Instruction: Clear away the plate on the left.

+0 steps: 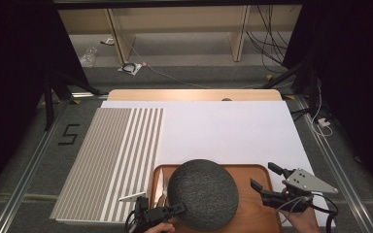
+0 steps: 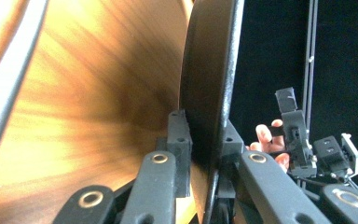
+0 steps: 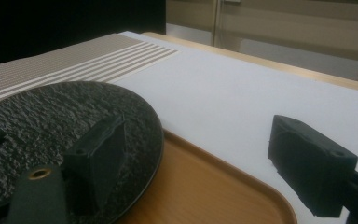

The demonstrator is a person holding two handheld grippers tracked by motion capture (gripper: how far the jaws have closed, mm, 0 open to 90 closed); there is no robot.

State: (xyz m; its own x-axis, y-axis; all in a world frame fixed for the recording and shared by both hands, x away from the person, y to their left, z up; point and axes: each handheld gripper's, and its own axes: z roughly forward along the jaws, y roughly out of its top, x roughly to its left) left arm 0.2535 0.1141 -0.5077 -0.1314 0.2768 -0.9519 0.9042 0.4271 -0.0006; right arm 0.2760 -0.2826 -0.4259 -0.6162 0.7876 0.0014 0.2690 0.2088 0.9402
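Lab, black curtains (image 1: 9, 73), floor cables (image 1: 267, 43)

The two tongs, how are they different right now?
The left tongs pinch the rim of the dark plate; the right tongs hold nothing. The left tongs' jaws are nearly closed; the right tongs' jaws stand wide open. The left tongs point across the wooden tray; the right tongs hover at its right edge. Both are black.

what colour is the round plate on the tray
Dark charcoal grey with a rough, stony texture; the plate shows best in the right gripper view.

Black jaws, brass-ringed rivets, grey plate (image 1: 308, 180)
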